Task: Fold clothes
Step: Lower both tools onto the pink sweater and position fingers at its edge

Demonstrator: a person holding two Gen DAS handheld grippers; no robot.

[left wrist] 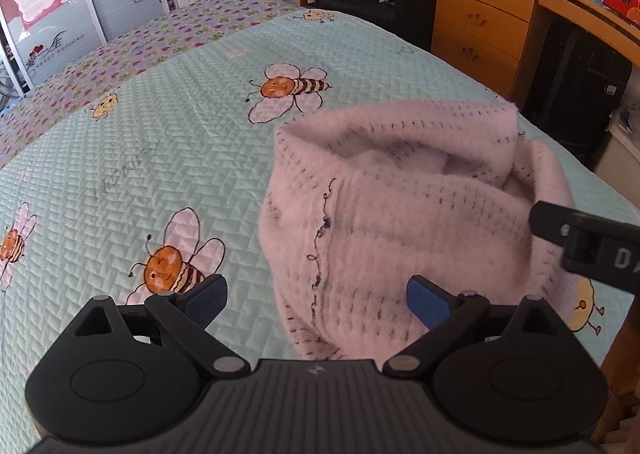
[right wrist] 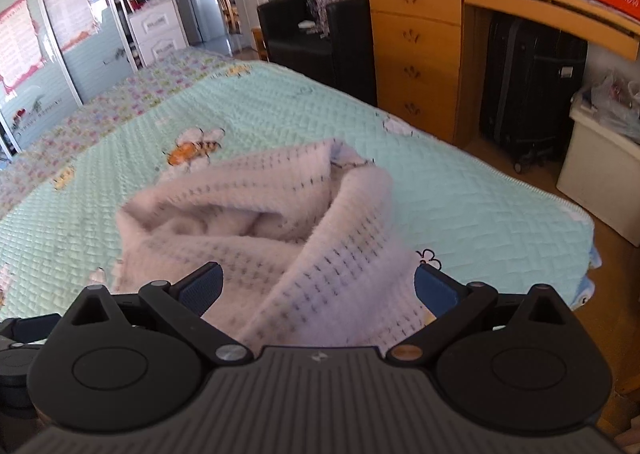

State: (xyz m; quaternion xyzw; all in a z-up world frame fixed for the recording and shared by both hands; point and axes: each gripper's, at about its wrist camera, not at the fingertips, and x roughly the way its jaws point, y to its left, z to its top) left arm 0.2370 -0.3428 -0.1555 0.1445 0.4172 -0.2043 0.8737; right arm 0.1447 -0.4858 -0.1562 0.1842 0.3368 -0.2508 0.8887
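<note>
A pale pink fuzzy sweater [left wrist: 400, 222] lies in a loose, rumpled heap on the near right part of a bed [left wrist: 168, 158], its ribbed collar or hem gaping open toward the far side and a thin embroidered vine running down its front. The bed is covered by a mint-green quilted bedspread [right wrist: 460, 194] printed with cartoon bees.

The left tongs [left wrist: 316, 300] hang just above the near edge of the sweater, blue-padded fingers spread wide, one over the bedspread and one over the knit — nothing between them. The right tongs [right wrist: 316, 288] are likewise spread wide, poised over the near folds of the same garment, gripping nothing. In the left wrist view the right tongs enter from the right edge, close against the sweater's right side; whether they touch it cannot be told.

Beyond the bed, on the far right, stands a wooden chest of drawers [left wrist: 484, 18] joined to a table [right wrist: 552, 10] cluttered with boxes, a black suitcase [right wrist: 528, 90] beneath it. A black armchair [right wrist: 312, 42] sits farther back — draped with patterned cloth.
</note>
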